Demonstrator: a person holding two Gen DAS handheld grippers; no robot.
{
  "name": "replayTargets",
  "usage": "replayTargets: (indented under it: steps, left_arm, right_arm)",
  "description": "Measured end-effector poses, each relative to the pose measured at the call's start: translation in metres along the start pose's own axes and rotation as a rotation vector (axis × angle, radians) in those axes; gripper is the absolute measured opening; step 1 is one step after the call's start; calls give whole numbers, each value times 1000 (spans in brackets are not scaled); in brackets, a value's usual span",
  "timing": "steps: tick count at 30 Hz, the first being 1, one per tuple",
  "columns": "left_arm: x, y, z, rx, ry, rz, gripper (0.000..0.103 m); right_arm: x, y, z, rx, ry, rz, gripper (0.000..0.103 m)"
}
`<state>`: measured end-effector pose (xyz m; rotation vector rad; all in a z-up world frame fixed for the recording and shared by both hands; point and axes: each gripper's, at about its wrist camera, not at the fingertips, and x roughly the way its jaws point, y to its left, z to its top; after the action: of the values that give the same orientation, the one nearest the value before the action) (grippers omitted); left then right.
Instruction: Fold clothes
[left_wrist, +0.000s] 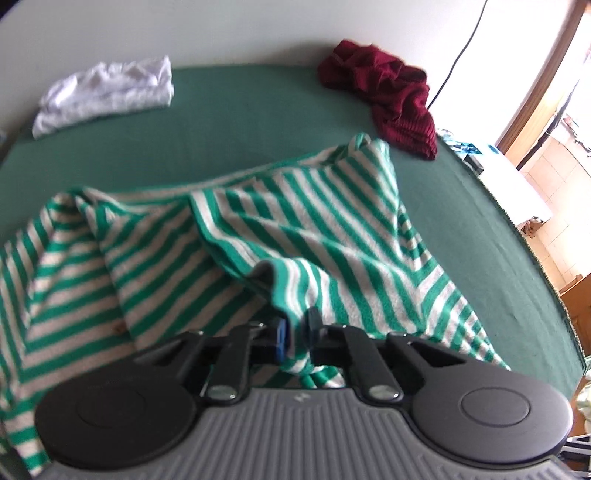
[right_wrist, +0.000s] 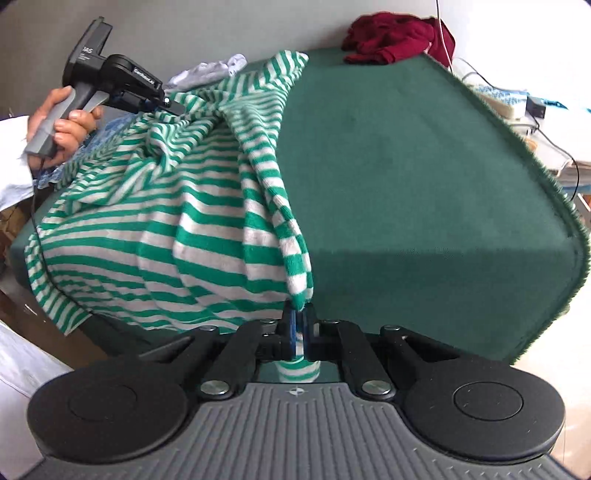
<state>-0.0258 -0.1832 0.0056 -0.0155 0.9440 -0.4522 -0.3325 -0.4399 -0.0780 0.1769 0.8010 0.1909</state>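
A green-and-white striped garment (left_wrist: 258, 236) lies rumpled across the dark green table cover (left_wrist: 229, 122). In the left wrist view my left gripper (left_wrist: 298, 332) is shut on a fold of its striped cloth, which bunches between the two fingers. In the right wrist view the same striped garment (right_wrist: 192, 229) hangs over the table's near edge, and my right gripper (right_wrist: 300, 332) is shut on a narrow hanging end of it. The left gripper (right_wrist: 162, 105) shows there too, at the far left, held by a hand (right_wrist: 64, 122) and biting the cloth.
A folded white garment (left_wrist: 107, 92) lies at the far left of the table and a crumpled dark red one (left_wrist: 391, 92) at the far right corner. The table cover's fringed edge (right_wrist: 554, 206) runs along the right. Cables and small items (right_wrist: 517, 103) sit beyond it.
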Motion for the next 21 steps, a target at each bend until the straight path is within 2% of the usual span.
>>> replayTargets:
  steps: [2, 7, 12, 16, 17, 19, 20, 21]
  left_arm:
    - [-10, -3, 4, 22, -18, 8, 5]
    - [-31, -8, 15, 53, -59, 31, 3]
    - [-36, 4, 23, 14, -78, 54, 3]
    - [-22, 14, 20, -3, -41, 60, 3]
    - [-18, 15, 19, 2, -27, 64, 3]
    - [-10, 18, 16, 8, -4, 67, 3]
    - [-8, 21, 14, 5, 2, 61, 3]
    - [-6, 24, 12, -2, 4, 56, 4]
  right_arm:
    - [-13, 6, 4, -14, -9, 2, 4]
    - [-38, 39, 18, -92, -12, 81, 4]
    - [-15, 78, 15, -89, 21, 220, 4]
    - [24, 107, 10, -86, 91, 300, 7]
    - [31, 111, 9, -97, 117, 308, 11]
    - [22, 105, 5, -98, 116, 268, 18]
    - [17, 102, 3, -98, 116, 247, 30]
    - [12, 100, 2, -99, 116, 227, 36]
